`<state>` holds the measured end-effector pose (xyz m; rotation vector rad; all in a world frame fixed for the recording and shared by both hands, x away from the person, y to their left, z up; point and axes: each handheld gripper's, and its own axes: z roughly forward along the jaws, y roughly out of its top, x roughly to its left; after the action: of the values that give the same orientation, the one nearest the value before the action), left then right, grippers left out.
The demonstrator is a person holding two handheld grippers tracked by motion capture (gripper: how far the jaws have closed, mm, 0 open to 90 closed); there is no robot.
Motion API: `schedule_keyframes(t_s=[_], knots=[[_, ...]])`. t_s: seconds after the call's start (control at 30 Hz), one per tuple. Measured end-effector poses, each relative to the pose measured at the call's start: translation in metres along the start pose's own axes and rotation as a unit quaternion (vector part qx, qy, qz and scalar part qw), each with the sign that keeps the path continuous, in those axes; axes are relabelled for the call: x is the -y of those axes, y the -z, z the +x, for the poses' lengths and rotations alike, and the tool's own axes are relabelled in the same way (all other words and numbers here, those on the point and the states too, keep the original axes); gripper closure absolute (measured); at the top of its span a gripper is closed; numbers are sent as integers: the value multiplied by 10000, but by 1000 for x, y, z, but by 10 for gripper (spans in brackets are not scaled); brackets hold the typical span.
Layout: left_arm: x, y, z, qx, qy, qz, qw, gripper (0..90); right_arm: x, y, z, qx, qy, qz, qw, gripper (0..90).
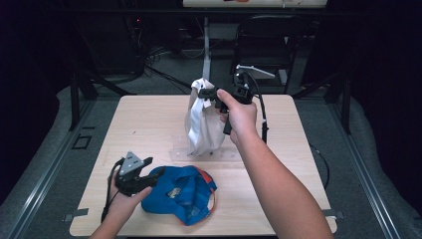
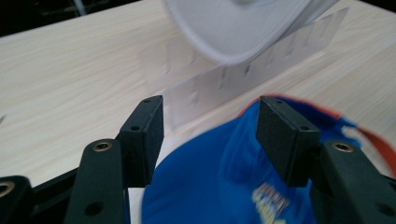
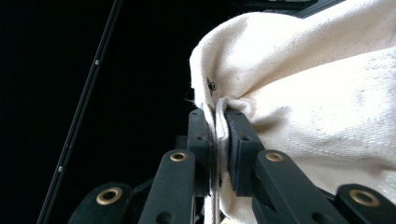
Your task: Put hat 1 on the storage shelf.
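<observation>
**Blue cap at the near edge, white cap lifted by my right tool**

Blue fabric lay closest to me: a blue cap with orange trim sat on the pale wood tabletop, near its front edge and a little left of centre. My left tool was right at the cap's left side, held low in my left hand. In the left gripper view its two black jaws stood well apart, released, with the blue cap reaching in between them from below; I could not tell whether either jaw touched the fabric. Yellow lettering showed on the cap, too blurred to read.

Just beyond the blue cap, a clear plastic stand rested flat on the tabletop at about mid-depth. In the left gripper view it appeared as a see-through strip with small slots.

Above that stand hung a white cap, raised off the tabletop and drooping down towards the plastic. My right tool gripped it at its upper edge, with my right hand wrapped around the handle. In the right gripper view the jaws were clenched tight on a fold of the cream cloth, and the weave bunched where they pinched it.

Behind the tabletop the room was dark, with cables on the floor.
</observation>
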<state>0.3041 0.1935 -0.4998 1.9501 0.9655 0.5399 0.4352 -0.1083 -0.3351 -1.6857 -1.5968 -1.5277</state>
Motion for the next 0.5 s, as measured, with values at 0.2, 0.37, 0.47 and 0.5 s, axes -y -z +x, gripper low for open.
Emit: schedule_keyframes(t_s=[0.2,0.37,0.47,0.5], knots=[[-24,-27,-24,170,-209,-11,9996,442,0,2,-1,5,22,10,10000,817],[-30,-39,-33,161,-240,-48,9996,457,2,3,0,6,59,37,10000,817],[-32,-45,-36,197,-252,-50,9995,472,2,2,0,-2,56,21,10000,817],[-33,-46,-37,179,-266,-33,9995,472,2,2,0,-6,58,20,10000,816]])
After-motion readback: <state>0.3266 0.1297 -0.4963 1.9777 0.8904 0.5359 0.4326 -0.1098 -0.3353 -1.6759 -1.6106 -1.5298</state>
